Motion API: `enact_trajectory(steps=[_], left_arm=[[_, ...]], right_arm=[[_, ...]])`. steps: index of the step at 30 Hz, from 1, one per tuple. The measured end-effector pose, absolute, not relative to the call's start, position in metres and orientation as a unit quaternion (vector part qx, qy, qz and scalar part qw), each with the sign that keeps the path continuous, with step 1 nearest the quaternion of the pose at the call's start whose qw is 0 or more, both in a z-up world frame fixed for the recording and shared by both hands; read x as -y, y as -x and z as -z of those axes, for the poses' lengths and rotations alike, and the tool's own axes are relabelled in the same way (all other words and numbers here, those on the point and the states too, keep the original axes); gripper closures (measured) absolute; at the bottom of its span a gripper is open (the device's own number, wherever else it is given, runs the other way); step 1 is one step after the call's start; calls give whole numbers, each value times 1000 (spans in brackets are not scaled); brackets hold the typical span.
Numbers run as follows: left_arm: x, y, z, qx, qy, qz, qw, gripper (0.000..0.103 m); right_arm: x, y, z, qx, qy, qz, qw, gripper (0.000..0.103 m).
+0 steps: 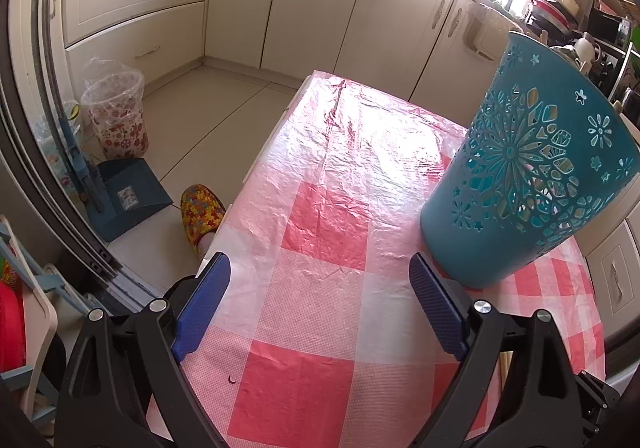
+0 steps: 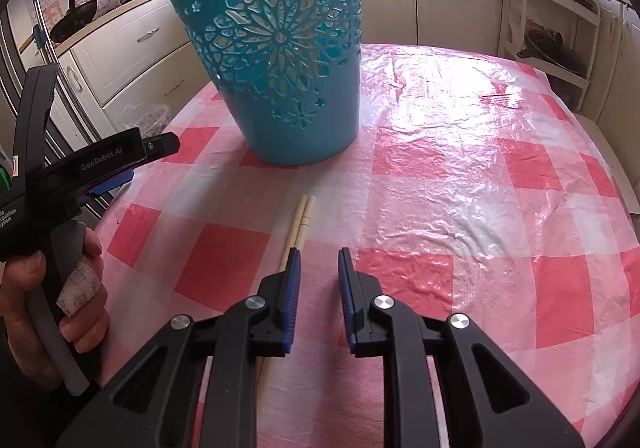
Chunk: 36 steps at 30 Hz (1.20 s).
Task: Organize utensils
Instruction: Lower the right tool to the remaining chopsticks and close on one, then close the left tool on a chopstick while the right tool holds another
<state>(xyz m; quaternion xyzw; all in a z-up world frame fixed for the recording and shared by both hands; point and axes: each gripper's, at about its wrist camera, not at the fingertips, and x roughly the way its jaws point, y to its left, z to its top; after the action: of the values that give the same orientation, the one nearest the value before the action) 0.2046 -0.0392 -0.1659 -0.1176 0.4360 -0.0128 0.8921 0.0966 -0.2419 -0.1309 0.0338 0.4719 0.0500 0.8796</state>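
Observation:
A pair of pale wooden chopsticks (image 2: 301, 222) lies side by side on the pink checked tablecloth (image 2: 460, 184), pointing toward a teal cut-out plastic basket (image 2: 288, 48) that stands upright behind them. My right gripper (image 2: 318, 274) hovers low over the cloth, open by a narrow gap with nothing between its pads. The chopsticks run just outside and under its left finger (image 2: 291, 288). My left gripper (image 1: 320, 288) is open wide and empty, with the basket (image 1: 532, 168) close beyond its right finger. A hand holds this left gripper (image 2: 136, 168) at the table's left side. One chopstick end (image 1: 505, 364) shows by its right finger.
Cream kitchen cabinets (image 1: 256, 0) ring the table. On the floor to the left stand a flowered bin (image 1: 118, 116) with a plastic liner and a blue dustpan (image 1: 128, 196); a foot in a patterned slipper (image 1: 202, 214) is by the table edge. A white rack (image 2: 552, 36) stands at the right.

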Motion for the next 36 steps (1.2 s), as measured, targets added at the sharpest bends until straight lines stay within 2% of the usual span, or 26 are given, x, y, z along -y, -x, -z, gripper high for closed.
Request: enact_trajectory(steps=[15, 19, 28, 36], left_arm=[[40, -205, 166, -437, 117, 12, 892, 16], [42, -204, 167, -439, 110, 12, 891, 16], [128, -166, 161, -470, 28, 135, 872, 16], [167, -135, 170, -483, -65, 137, 862, 16]], right_arm=[[229, -95, 135, -474, -7, -56, 878, 84], [232, -96, 134, -478, -1, -48, 877, 90], [269, -85, 128, -485, -30, -13, 874, 92], [288, -81, 127, -486, -63, -7, 872, 91]])
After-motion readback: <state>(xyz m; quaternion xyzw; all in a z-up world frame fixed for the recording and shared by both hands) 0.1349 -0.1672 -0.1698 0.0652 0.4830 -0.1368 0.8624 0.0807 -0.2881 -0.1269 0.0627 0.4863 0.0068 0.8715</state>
